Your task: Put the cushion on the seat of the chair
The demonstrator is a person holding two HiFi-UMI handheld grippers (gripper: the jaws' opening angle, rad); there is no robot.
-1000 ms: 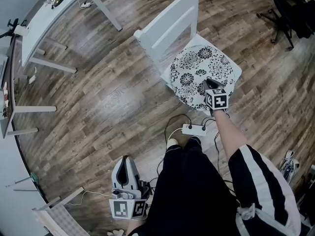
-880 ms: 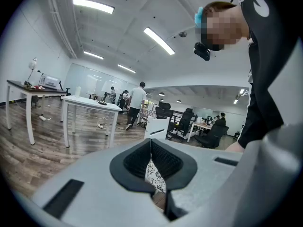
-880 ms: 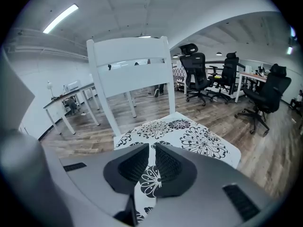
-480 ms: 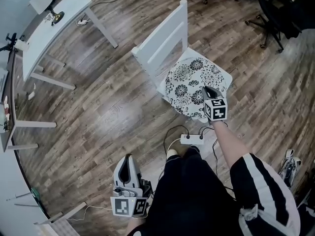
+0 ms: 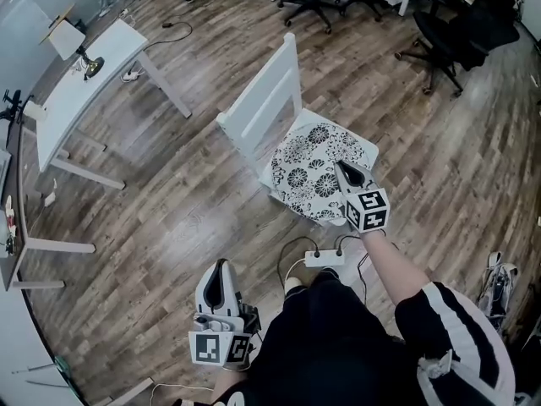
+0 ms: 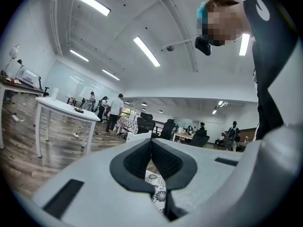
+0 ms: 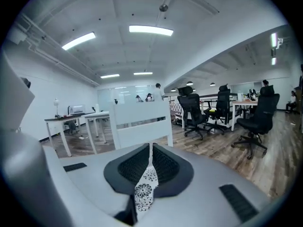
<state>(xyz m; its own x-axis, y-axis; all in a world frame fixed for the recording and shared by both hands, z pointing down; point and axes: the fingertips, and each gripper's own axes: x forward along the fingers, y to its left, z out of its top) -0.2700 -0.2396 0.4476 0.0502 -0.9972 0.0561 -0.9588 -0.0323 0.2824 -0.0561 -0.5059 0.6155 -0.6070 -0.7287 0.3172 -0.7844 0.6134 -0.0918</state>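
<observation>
A white wooden chair (image 5: 258, 106) stands on the plank floor in the head view. The round black-and-white flowered cushion (image 5: 317, 169) lies on its seat. My right gripper (image 5: 340, 166) is at the cushion's near right edge, shut on it. In the right gripper view a strip of the flowered cushion (image 7: 144, 188) is pinched between the jaws of the right gripper (image 7: 150, 148), with the chair back (image 7: 142, 122) just behind. My left gripper (image 5: 219, 266) hangs low by the person's left leg, shut and holding nothing. Part of the cushion (image 6: 158, 193) shows below the left gripper (image 6: 151, 143).
A white power strip (image 5: 319, 259) with looped cables lies on the floor between the chair and the person's feet. A white desk (image 5: 84, 83) with a lamp stands at the far left. Black office chairs (image 5: 448, 32) are at the back right, shoes (image 5: 497, 282) at the right edge.
The head camera has tilted up, so more of the room shows and the chair sits lower in view. My right gripper keeps its hold on the cushion's edge. The left gripper stays low.
</observation>
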